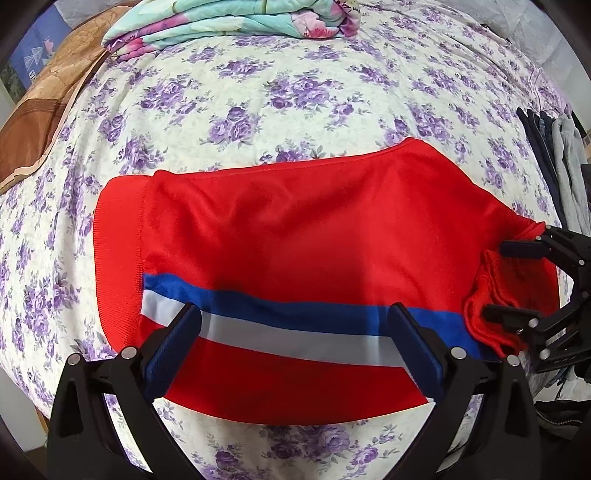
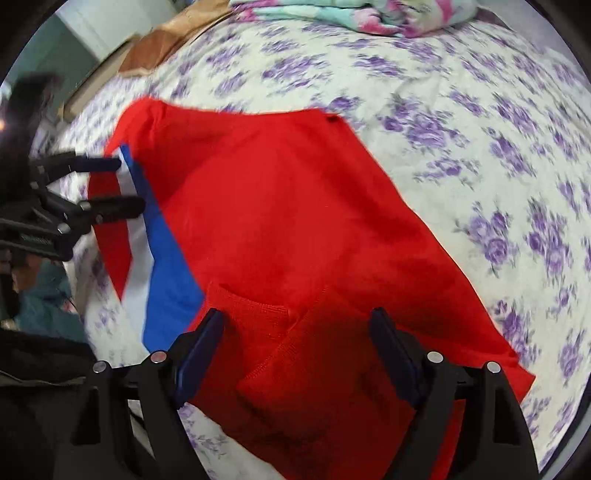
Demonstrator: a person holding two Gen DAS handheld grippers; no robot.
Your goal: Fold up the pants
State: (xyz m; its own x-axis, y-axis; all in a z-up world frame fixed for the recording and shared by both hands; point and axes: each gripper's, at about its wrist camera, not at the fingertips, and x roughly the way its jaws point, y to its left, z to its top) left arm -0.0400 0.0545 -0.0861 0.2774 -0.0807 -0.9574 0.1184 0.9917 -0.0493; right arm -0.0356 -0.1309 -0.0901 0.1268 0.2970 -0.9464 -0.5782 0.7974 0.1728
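Red pants (image 1: 303,229) with a blue and white side stripe (image 1: 295,325) lie folded flat on the flowered bed. My left gripper (image 1: 295,332) is open, its jaws wide apart just above the striped near edge, holding nothing. My right gripper (image 1: 506,280) is at the pants' right end, open over the bunched ribbed cuff (image 1: 487,302). In the right wrist view the right gripper (image 2: 299,332) is open over the red ribbed cuff (image 2: 258,332) of the pants (image 2: 295,206). The left gripper (image 2: 125,184) shows at the far left by the stripe, open.
The bed sheet (image 1: 295,96) is white with purple flowers. A folded floral quilt (image 1: 236,18) lies at the far end. A brown blanket (image 1: 40,122) is at the left. Dark and grey clothes (image 1: 557,162) hang at the right edge.
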